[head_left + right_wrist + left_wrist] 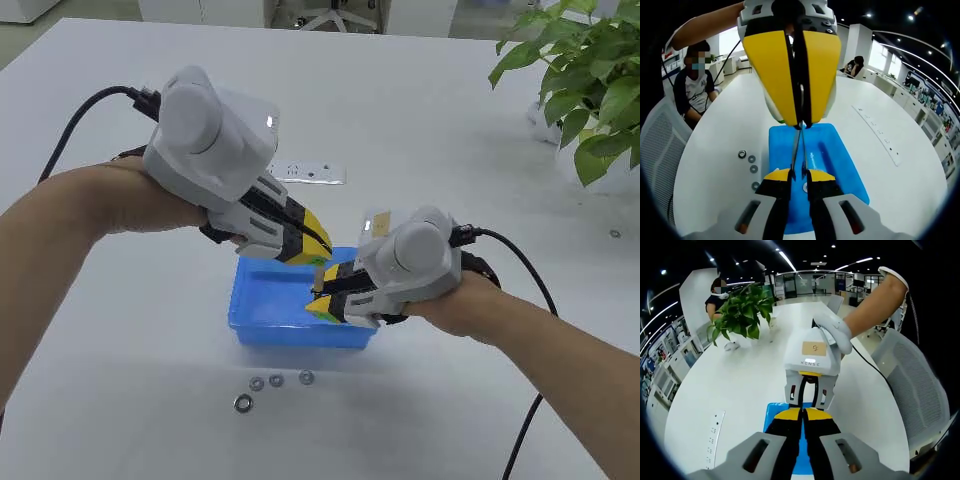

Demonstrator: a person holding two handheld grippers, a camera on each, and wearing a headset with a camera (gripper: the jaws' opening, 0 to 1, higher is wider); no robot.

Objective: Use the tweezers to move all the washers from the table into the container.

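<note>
Both left claw (801, 122) and right claw (799, 175) clamp the tweezers (798, 145), lengthwise between them over the container (840, 160), with washers (751, 160) on the tabletop (715, 165) just beside it, likely nearer right claw.

Left hand-held gripper (320, 248) raised, jaws closed, right hand-held gripper (320, 300) lower, facing it, jaws closed

Open table (400, 120) around 4 washers (243, 402); container (290, 335) beyond.
</note>
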